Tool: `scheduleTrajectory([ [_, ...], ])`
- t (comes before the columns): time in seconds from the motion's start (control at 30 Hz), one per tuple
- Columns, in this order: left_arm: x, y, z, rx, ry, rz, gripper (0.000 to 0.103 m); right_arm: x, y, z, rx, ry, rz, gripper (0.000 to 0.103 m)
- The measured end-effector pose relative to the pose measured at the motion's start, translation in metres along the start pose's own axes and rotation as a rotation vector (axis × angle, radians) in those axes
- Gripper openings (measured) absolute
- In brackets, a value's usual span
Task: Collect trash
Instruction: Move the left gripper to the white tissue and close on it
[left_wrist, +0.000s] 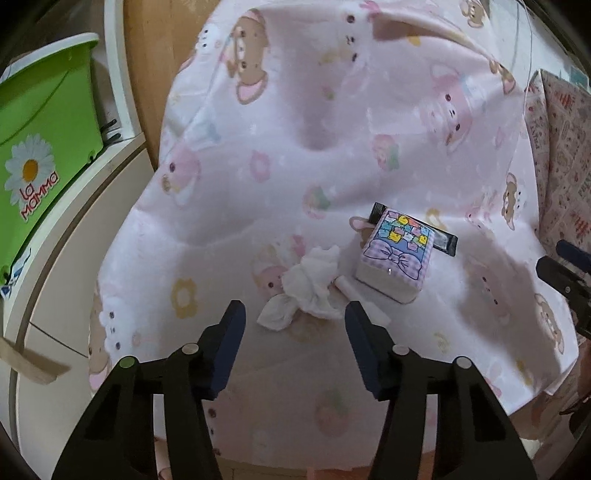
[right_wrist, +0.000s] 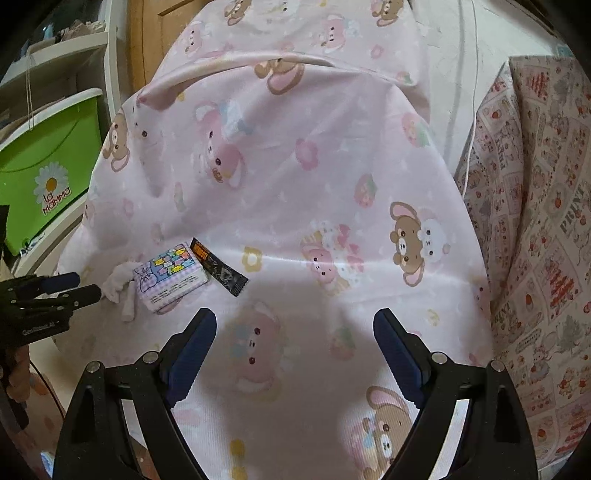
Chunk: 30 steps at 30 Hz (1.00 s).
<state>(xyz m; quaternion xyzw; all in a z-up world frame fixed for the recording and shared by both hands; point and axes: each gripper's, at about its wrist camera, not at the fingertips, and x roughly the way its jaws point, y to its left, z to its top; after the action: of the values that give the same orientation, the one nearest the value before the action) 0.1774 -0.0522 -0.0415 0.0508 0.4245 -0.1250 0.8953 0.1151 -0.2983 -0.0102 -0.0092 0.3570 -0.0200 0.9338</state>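
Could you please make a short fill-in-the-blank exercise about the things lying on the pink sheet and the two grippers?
1. The crumpled tissue lies on the pink sheet just ahead of the ____ gripper.
2. The black wrapper lies partly under the tissue ____.
3. Both the left gripper and the right gripper have their jaws ____.
4. The storage box with the daisy label is ____ in colour.

Missing words: left; pack; open; green
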Motion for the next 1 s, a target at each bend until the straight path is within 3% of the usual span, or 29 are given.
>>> scheduleTrajectory([
  [0.2,0.016,0.002,0.005,-0.033,0.011,-0.008,0.046,0.0,0.008,0.0,-0.02,-0.002,-0.002,0.088],
  [0.53,0.029,0.001,0.008,-0.064,0.023,0.006,0.044,-0.003,0.015,-0.003,-0.057,-0.018,-0.021,0.088],
  [0.63,0.032,-0.002,0.007,-0.052,0.027,0.016,0.035,-0.004,0.016,-0.004,-0.066,-0.021,-0.03,0.088],
  [0.8,0.032,-0.002,0.006,-0.049,0.043,0.021,0.009,-0.003,0.015,-0.006,-0.058,-0.011,-0.029,0.088],
  [1.0,0.016,0.001,0.009,-0.057,0.004,0.04,0.007,-0.004,0.009,-0.008,-0.017,0.003,-0.01,0.088],
])
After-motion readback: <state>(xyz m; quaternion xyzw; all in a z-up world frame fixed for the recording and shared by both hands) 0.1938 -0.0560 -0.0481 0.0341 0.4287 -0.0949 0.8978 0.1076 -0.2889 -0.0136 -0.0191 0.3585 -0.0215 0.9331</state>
